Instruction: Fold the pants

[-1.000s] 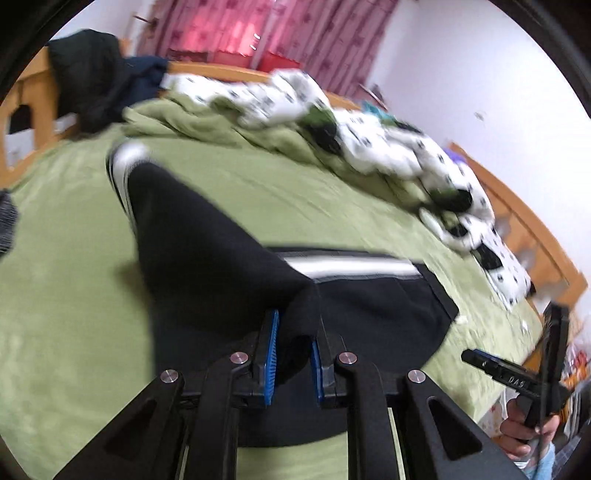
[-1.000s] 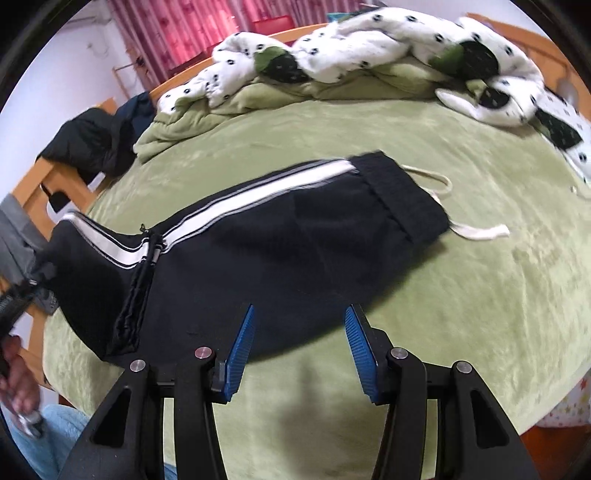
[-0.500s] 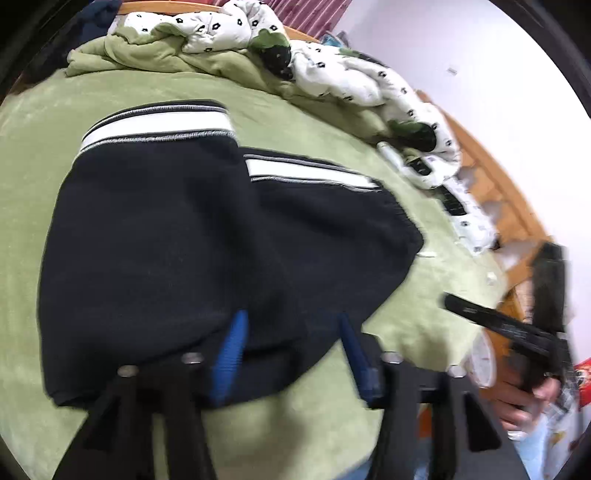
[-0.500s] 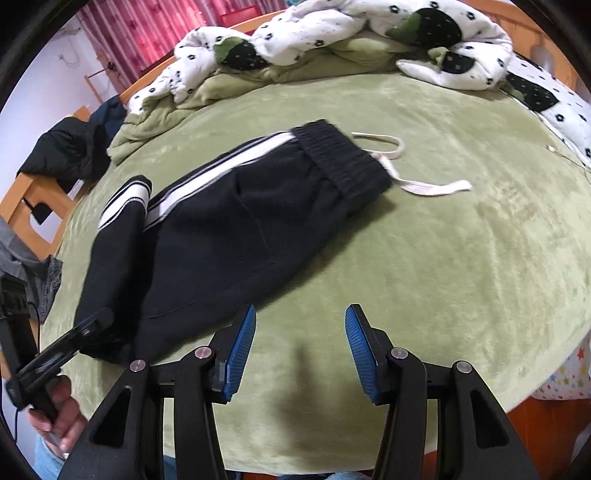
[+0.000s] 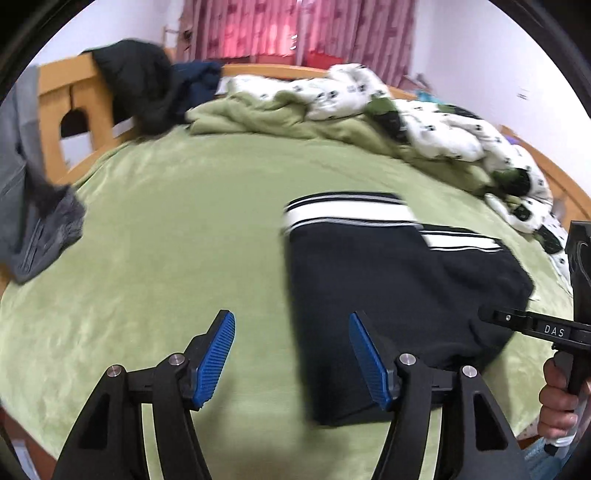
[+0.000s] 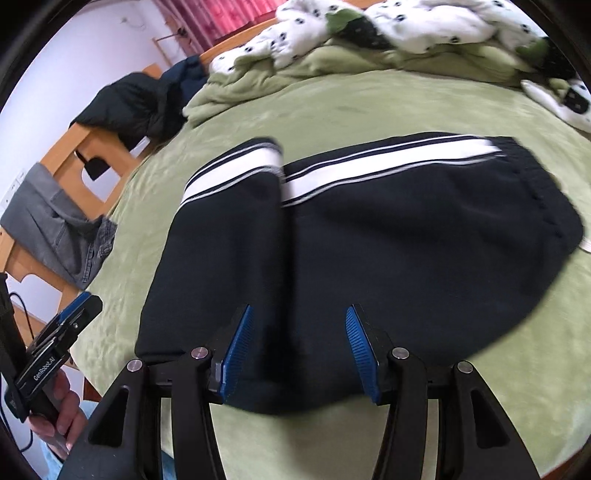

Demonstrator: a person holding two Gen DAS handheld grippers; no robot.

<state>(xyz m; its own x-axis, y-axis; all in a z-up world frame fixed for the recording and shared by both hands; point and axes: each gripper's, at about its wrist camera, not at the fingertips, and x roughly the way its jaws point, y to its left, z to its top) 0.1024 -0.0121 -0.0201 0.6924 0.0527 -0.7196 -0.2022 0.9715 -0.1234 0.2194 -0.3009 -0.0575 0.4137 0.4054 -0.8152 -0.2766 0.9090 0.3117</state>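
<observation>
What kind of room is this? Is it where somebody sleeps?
Most likely a bedroom. The black pants lie on a big bed with a green blanket and a wooden bed frame. A rumpled spotted quilt is heaped at the far side, and pink curtains hang behind.

Left wrist view: I look low across the green plush bed (image 5: 177,229) toward the pink curtains (image 5: 295,29). Right wrist view: nearer, angled down. Shared: the folded black white-striped pants (image 5: 388,280) (image 6: 369,236) and the wooden bed frame (image 5: 81,99) (image 6: 92,162).
</observation>
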